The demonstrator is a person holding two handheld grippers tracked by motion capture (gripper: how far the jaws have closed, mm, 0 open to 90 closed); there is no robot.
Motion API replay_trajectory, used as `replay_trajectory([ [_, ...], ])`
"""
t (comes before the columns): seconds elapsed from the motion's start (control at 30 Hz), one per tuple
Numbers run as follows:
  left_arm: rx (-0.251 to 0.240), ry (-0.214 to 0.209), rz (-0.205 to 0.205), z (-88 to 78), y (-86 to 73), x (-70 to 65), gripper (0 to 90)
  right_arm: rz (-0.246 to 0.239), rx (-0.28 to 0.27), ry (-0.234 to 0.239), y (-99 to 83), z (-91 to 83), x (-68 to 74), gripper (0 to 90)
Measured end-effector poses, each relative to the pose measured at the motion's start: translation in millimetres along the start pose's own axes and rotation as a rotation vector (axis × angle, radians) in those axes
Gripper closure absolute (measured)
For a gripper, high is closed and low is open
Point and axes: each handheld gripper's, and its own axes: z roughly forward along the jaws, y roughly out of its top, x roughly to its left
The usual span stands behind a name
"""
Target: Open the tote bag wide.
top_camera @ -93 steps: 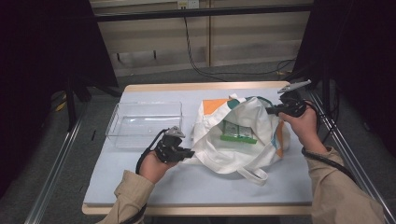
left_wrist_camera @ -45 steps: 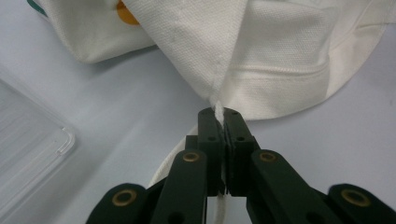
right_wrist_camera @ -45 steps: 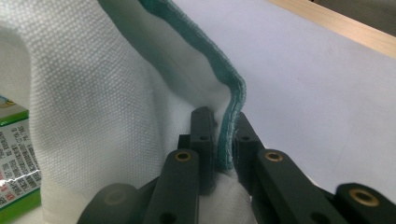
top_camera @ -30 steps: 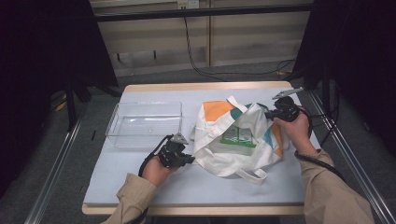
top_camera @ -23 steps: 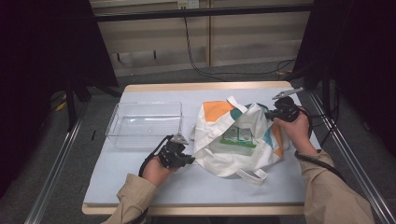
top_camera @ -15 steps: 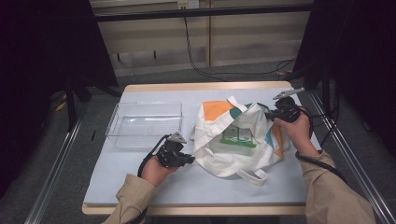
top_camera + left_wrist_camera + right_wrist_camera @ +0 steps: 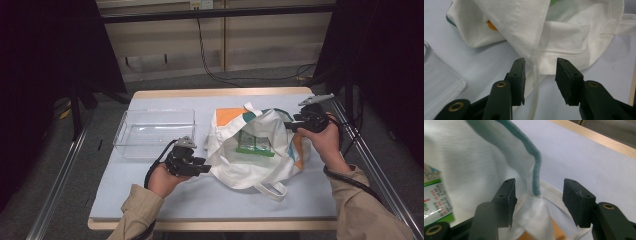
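On the table [image 7: 150,197]: a white cloth bag [image 7: 250,160] lies near the middle, its mouth gaping upward.
Bag contents: a green packet [image 7: 255,144] is seen inside through the mouth.
Bag marks: an orange patch [image 7: 227,116] and a teal edge at the far side.
Left gripper [image 7: 202,166]: at the near left edge of the bag, held low over the table; its jaws have just been opening and now stand apart.
Between the left jaws: a seam of the bag [image 7: 534,53] hangs in the gap, and neither pad presses on it.
Right gripper [image 7: 289,125]: at the far right rim of the bag; its jaws have just been opening too and are released.
Between the right jaws: the teal-edged rim [image 7: 537,175] stands in the gap, close to the left pad; I cannot tell if it touches.
Clear tray [image 7: 131,150]: left of the bag, just beyond the left gripper.
Strap [image 7: 272,189]: a loop lies flat at the near side.
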Motion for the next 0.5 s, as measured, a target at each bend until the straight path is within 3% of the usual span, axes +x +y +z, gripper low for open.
replay_trajectory([
  [0.33, -0.045, 0.029, 0.014, -8.2, 20.6, -2.2, 38.7, -0.032, -0.012, 0.006, -3.3, -25.9, 13.5, 36.9],
  [0.5, -0.046, 0.042, 0.036, -7.2, 34.1, -1.6, 35.2, -0.037, -0.012, 0.008, -4.0, -30.9, 19.5, 37.3],
])
